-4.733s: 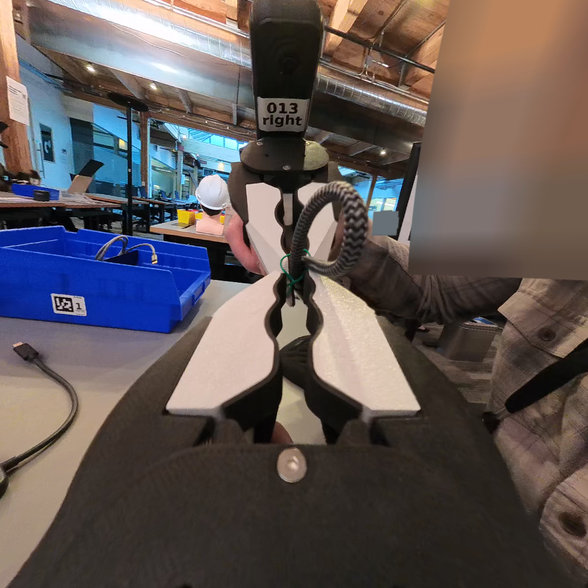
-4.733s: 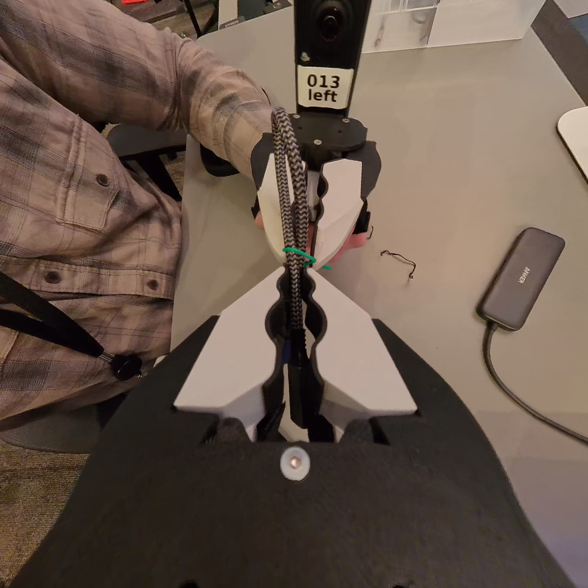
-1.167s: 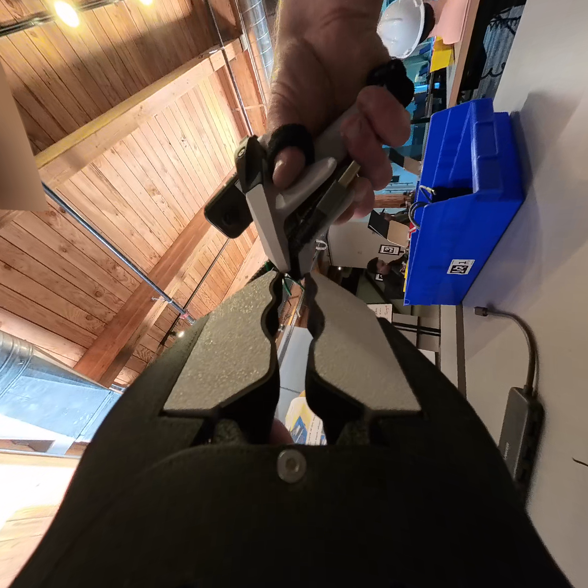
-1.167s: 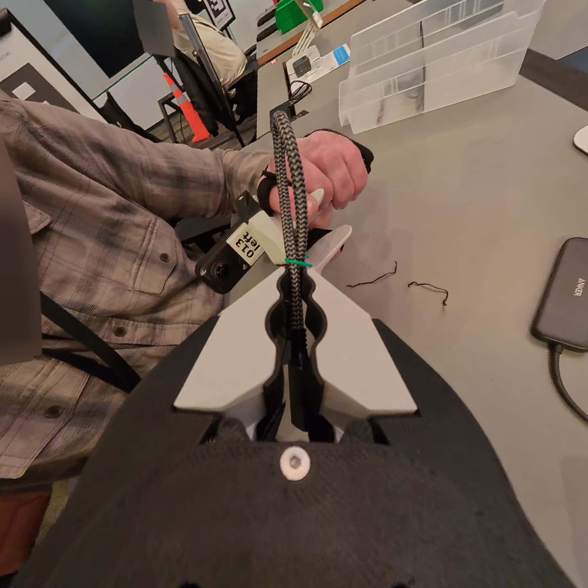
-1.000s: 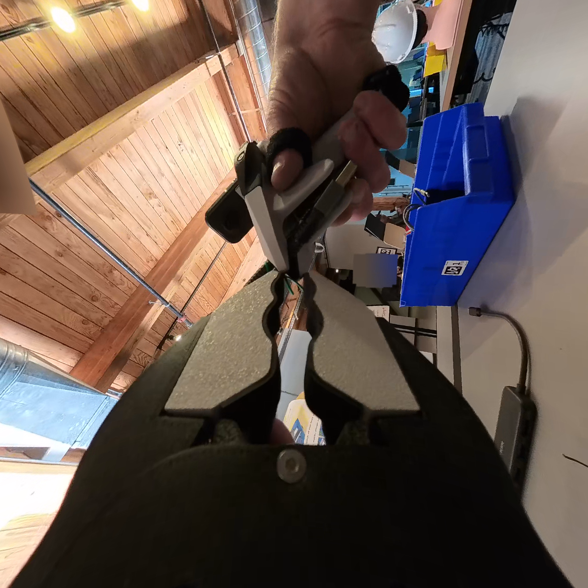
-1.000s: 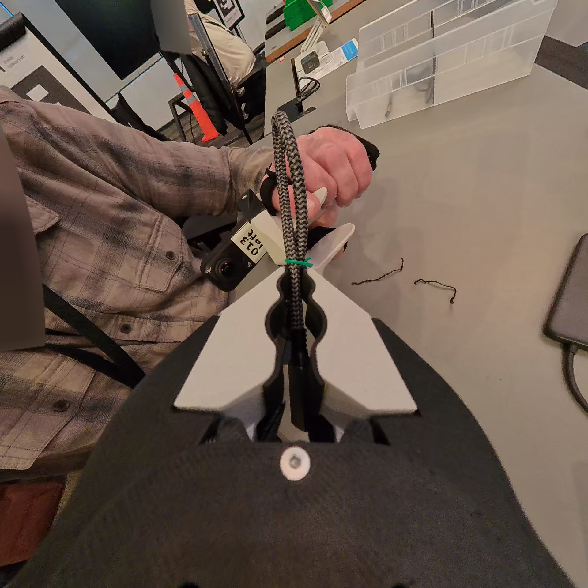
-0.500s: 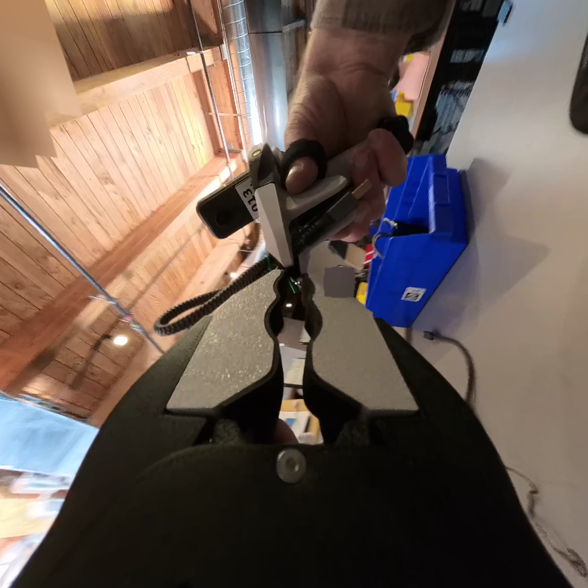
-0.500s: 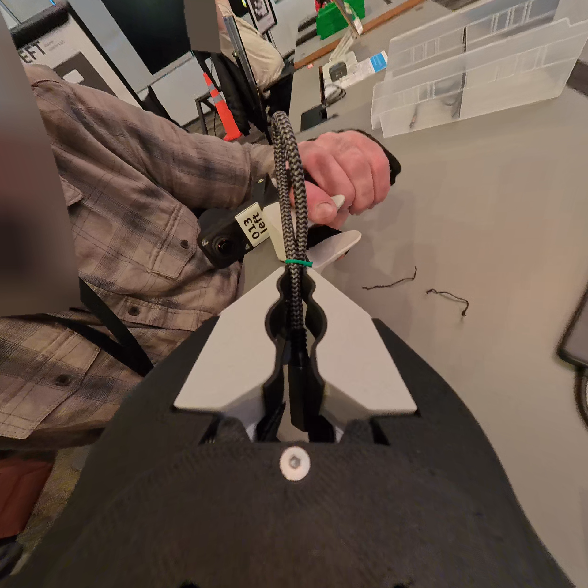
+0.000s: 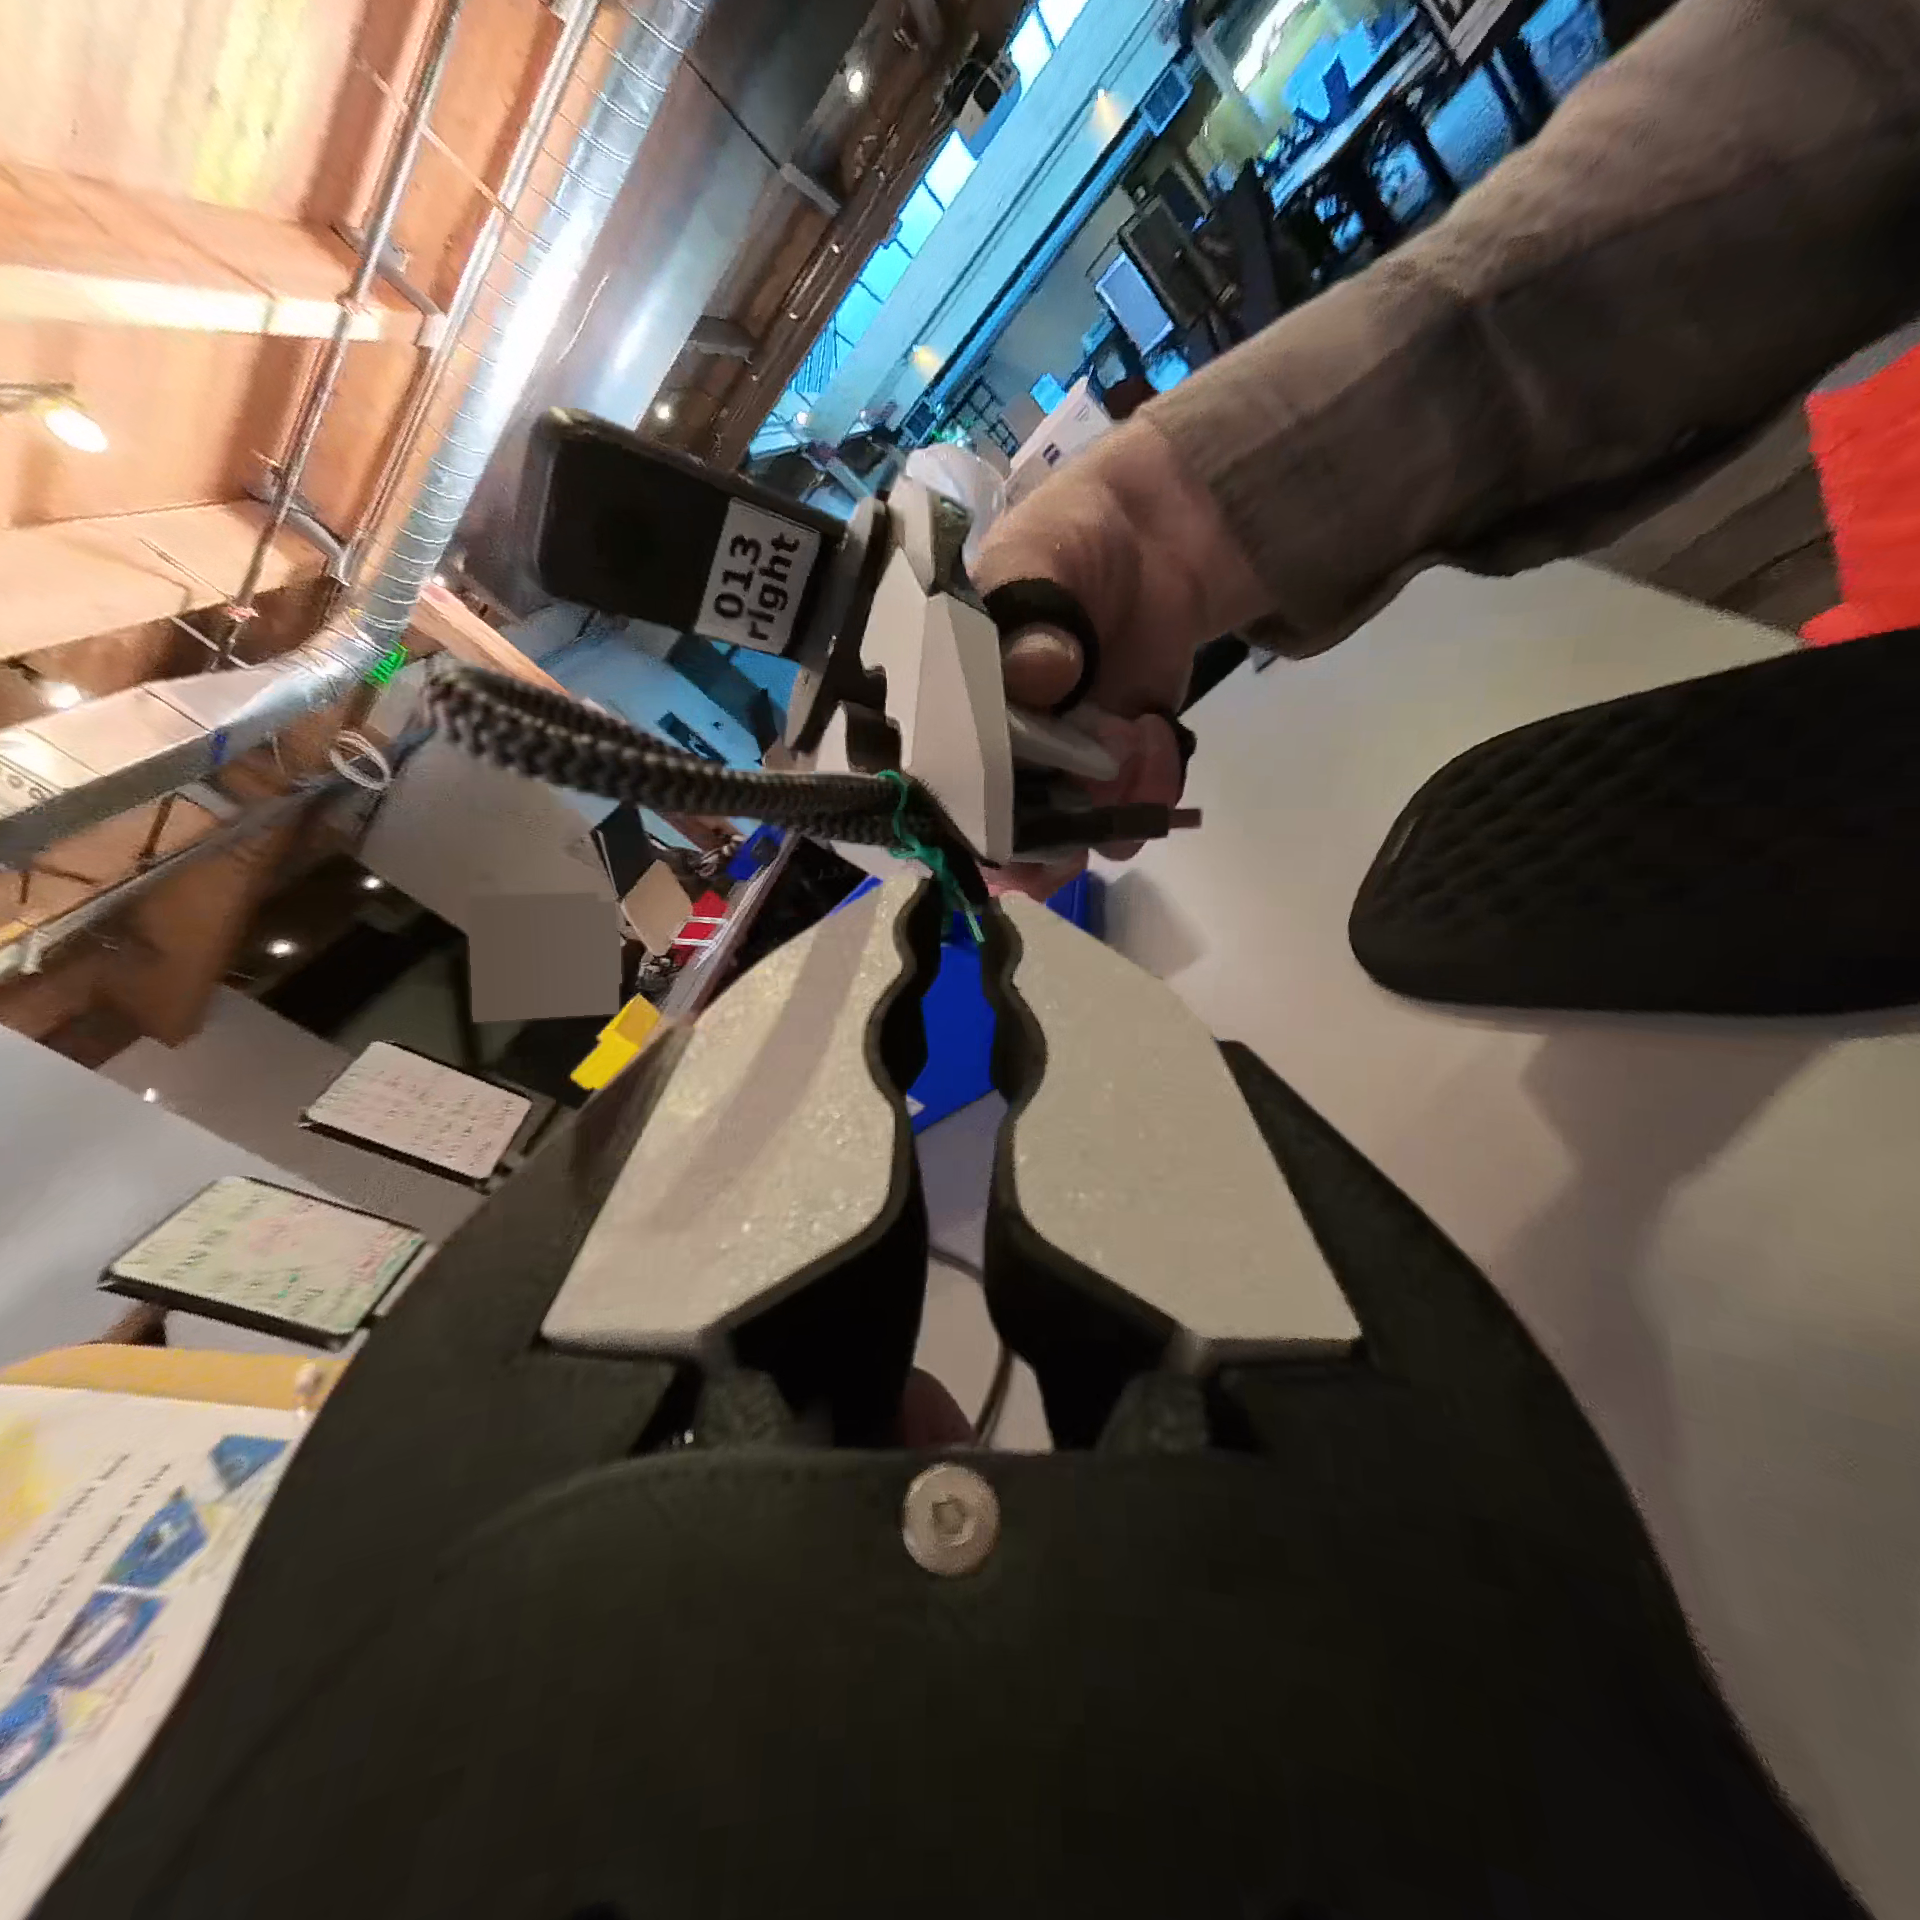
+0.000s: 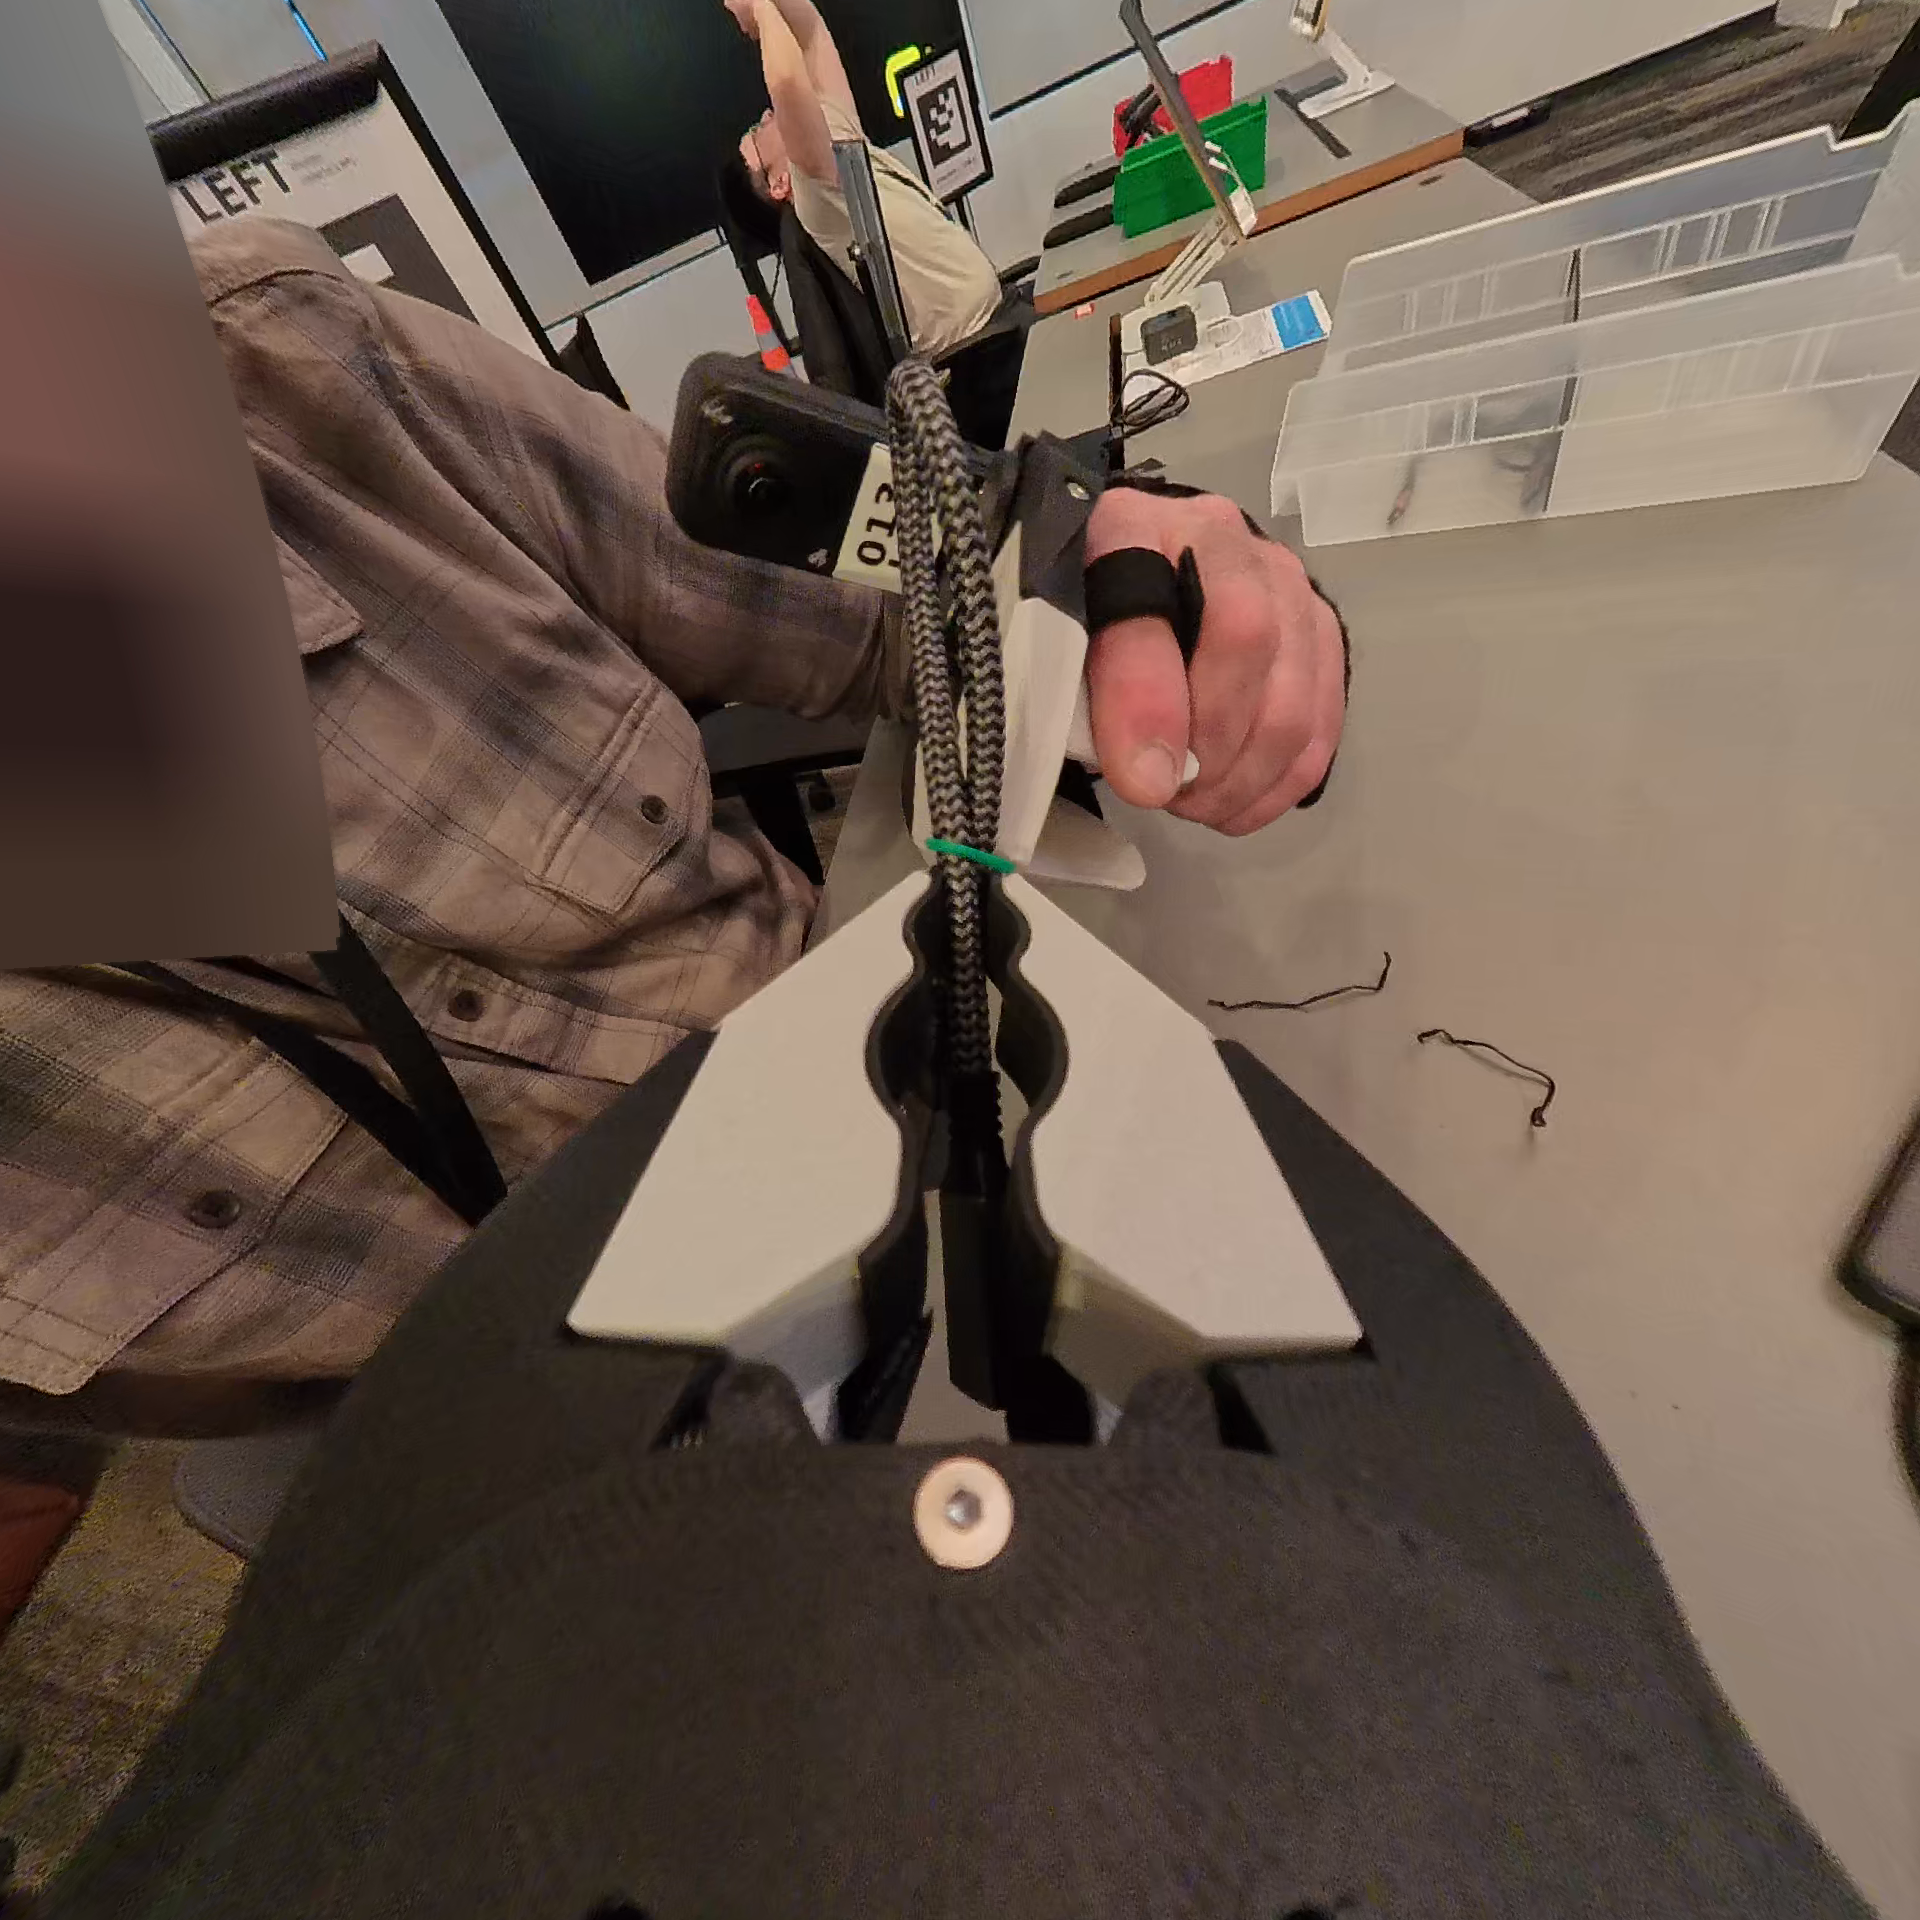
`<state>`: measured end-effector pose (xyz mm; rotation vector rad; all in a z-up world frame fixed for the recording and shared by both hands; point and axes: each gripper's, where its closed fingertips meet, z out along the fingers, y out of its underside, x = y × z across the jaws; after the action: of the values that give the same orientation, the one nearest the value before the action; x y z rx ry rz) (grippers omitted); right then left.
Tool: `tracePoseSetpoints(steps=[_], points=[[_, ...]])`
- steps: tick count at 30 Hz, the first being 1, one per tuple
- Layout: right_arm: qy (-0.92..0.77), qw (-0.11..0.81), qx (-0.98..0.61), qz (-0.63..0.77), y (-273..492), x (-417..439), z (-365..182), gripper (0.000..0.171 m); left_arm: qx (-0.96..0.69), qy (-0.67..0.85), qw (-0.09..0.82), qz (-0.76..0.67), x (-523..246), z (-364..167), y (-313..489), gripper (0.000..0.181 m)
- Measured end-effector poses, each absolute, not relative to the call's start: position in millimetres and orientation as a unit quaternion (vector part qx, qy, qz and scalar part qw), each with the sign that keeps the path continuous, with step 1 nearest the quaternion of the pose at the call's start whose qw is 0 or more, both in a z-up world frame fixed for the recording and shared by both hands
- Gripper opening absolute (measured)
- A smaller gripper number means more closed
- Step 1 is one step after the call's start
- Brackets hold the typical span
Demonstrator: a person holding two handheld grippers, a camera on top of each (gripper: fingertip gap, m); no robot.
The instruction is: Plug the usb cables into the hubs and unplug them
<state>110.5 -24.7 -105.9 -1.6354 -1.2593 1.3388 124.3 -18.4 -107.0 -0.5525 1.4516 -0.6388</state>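
Observation:
My right gripper [image 10: 971, 883] is shut on a black-and-grey braided USB cable [image 10: 940, 623]. The cable is folded into a loop bound by a green twist tie [image 10: 971, 854] just past the tips, and its black plug [image 10: 971, 1247] sits deep between the jaws. My left gripper [image 9: 958, 899] is open with a narrow gap, its tips right at the tie [image 9: 914, 831]. The loop [image 9: 665, 769] sticks out sideways there. In the right wrist view the left gripper's white fingers [image 10: 1039, 707] lie against the loop. A dark flat device [image 10: 1886, 1247], blurred, shows at the right edge.
A grey table [image 10: 1558, 779] carries a clear plastic organizer [image 10: 1610, 364] and two black thread scraps [image 10: 1299, 997]. A black mesh pad [image 9: 1662, 831] and a blue bin [image 9: 956, 997] show in the left wrist view. The person's plaid sleeve [image 10: 468, 675] is at the left. Both grippers' tips are close together, under 4 cm apart.
The left gripper has swung round and come up against the cable loop near the green tie. The right gripper keeps its hold on the cable.

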Motion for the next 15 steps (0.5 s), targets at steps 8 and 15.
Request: tracePoseSetpoints(steps=[8, 15], points=[[-0.49, 0.351, -0.611, 0.514, -27.4, 109.2, -100.8, 0.003, -0.28, 0.628, 0.621, -0.376, 122.5, -102.6, -22.5, 0.007], [-0.472, 0.352, -0.616, 0.524, -24.8, 110.4, -98.0, 0.003, -0.262, 0.616, 0.672, -0.316, 124.7, -100.1, -18.5, 0.008]])
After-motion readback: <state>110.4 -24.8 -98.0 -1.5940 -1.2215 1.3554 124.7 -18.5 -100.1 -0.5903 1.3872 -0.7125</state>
